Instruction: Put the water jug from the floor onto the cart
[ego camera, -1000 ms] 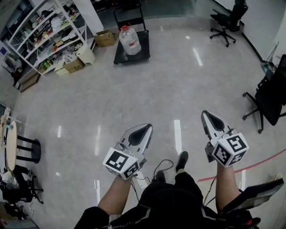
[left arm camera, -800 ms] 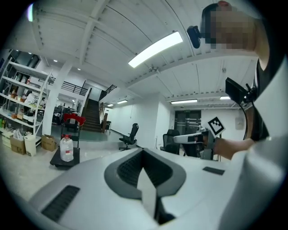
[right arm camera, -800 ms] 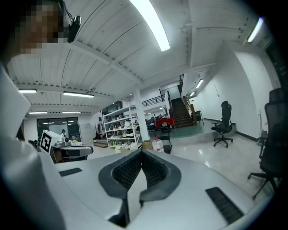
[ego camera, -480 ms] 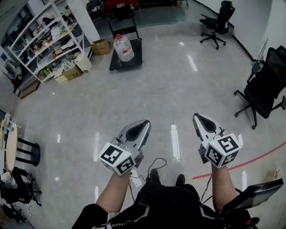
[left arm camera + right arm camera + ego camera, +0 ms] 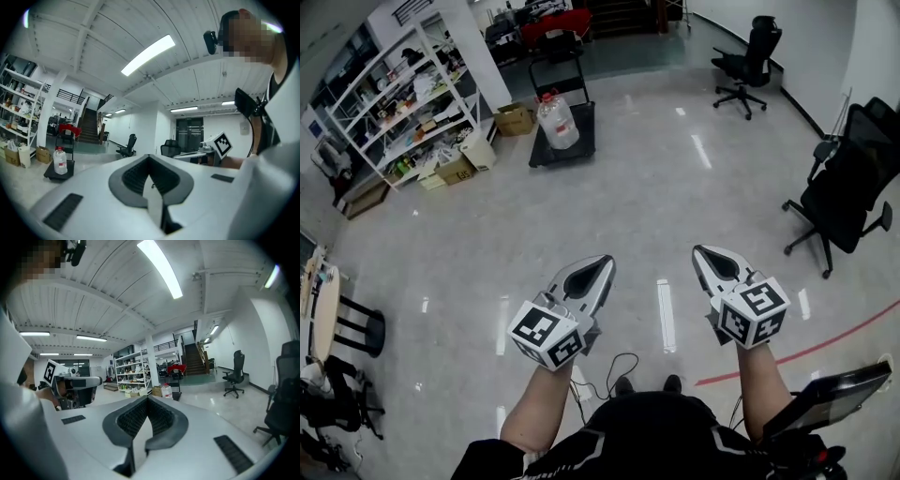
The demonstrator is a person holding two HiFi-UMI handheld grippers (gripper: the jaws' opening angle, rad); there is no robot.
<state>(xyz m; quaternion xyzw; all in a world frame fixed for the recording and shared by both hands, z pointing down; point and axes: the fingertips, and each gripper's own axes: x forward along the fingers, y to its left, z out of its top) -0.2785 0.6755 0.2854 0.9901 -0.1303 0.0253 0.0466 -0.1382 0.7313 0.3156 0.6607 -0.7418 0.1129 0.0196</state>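
A clear water jug (image 5: 558,121) with a red cap stands upright on a black flat cart (image 5: 562,148) far ahead across the floor. The jug (image 5: 59,161) and the cart (image 5: 60,171) show small at the left of the left gripper view, and the jug (image 5: 166,391) is tiny beyond the jaws in the right gripper view. My left gripper (image 5: 600,266) and right gripper (image 5: 705,255) are held out level at waist height, both shut with nothing in them, far from the cart.
White shelving (image 5: 412,94) with cardboard boxes (image 5: 514,118) lines the far left. Office chairs stand at the far right (image 5: 748,62) and near right (image 5: 844,187). A black stool (image 5: 352,323) is at the left. A red floor line (image 5: 825,342) runs at the right.
The view has drawn back from the cart, so the jug and cart look smaller and farther. Both grippers stay shut and have risen a little in view.
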